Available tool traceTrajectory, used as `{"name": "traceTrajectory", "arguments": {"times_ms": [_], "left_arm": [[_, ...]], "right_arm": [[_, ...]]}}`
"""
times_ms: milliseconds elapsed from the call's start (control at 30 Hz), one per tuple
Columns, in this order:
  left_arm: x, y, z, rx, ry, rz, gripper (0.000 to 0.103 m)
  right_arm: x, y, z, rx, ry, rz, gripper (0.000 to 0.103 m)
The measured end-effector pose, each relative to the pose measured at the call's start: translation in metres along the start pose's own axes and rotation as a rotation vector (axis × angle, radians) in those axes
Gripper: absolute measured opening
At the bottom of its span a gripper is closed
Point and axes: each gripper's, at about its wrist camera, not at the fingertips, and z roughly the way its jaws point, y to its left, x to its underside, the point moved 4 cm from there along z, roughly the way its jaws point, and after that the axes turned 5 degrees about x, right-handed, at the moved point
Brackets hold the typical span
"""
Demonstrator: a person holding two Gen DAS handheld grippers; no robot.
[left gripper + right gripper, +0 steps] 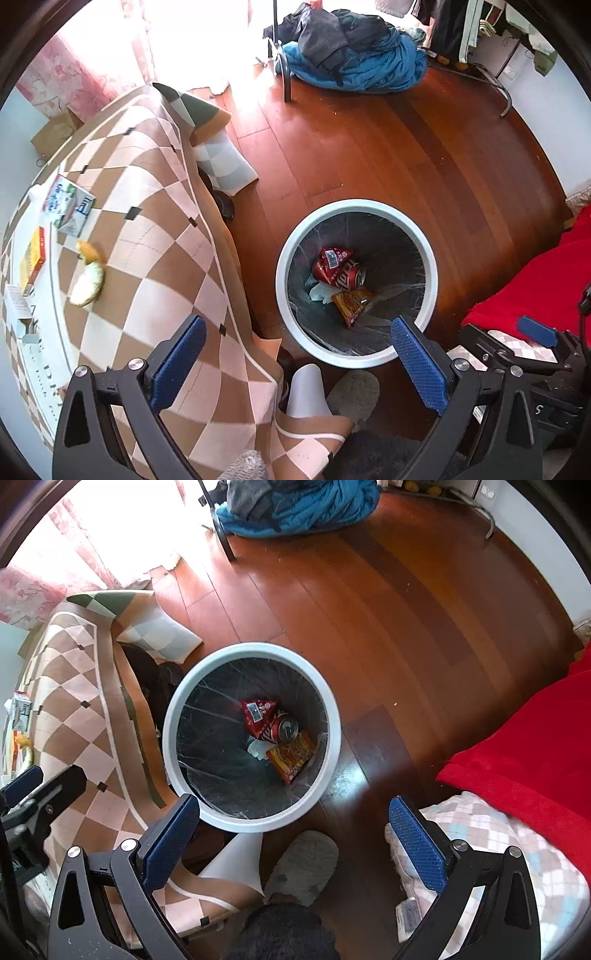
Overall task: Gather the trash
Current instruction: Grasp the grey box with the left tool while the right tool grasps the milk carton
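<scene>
Reddish wooden floor (pixel 388 609) fills most of both views, with a white round bin (pixel 334 716) lined with a dark bag standing on it beside a desk (pixel 155 229) draped in a brown and cream checked cloth.

Both tongs point steeply down. The left tongs (pixel 299 360) stand wide apart with nothing between the blue pads; the bin's near rim lies just ahead of them, nearer the right pad. The right tongs (pixel 293 830) are also spread wide and empty, hanging almost over the bin, whose near rim lies just beyond the left pad.

Down in the bin lies the trash. A red drink can (pixel 280 729) lies on its side, its long axis running diagonally, the open top end facing the right-hand wall of the bin in the right wrist view. A red wrapper (pixel 256 710) lies against the can's far end. An orange snack packet (pixel 291 757) lies flat just nearer the tongs than the can, touching it, its long side slanting the other way. A pale crumpled scrap (pixel 256 747) sits beside the packet.

On the desk, left of the left tongs, lie a banana peel (pixel 88 273), a white and green carton (pixel 68 205) and a yellow and red box (pixel 33 260).
</scene>
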Motion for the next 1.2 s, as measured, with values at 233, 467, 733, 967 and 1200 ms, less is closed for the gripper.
{"name": "traceTrajectory", "arguments": {"times_ms": [233,467,733,967,1200], "left_arm": [[0.008,0.002,-0.042,0.007,-0.055,-0.010,0.102],[0.017,0.009,-0.096,0.035,-0.134,-0.014,0.102],[0.024,0.064,-0.168,0.031,-0.239,-0.122,0.102],[0.041,0.199,-0.188,-0.082,-0.284,-0.327,0.102],[0.084,0.345,-0.129,-0.145,-0.186,-0.625,0.101]], "right_arm": [[0.009,-0.007,-0.050,0.006,-0.069,0.008,0.103],[0.023,-0.007,-0.107,-0.029,-0.147,0.025,0.103],[0.033,0.047,-0.182,-0.181,-0.242,0.010,0.103],[0.024,0.186,-0.199,-0.232,-0.234,-0.216,0.103],[-0.005,0.347,-0.135,-0.168,-0.129,-0.479,0.103]]}}
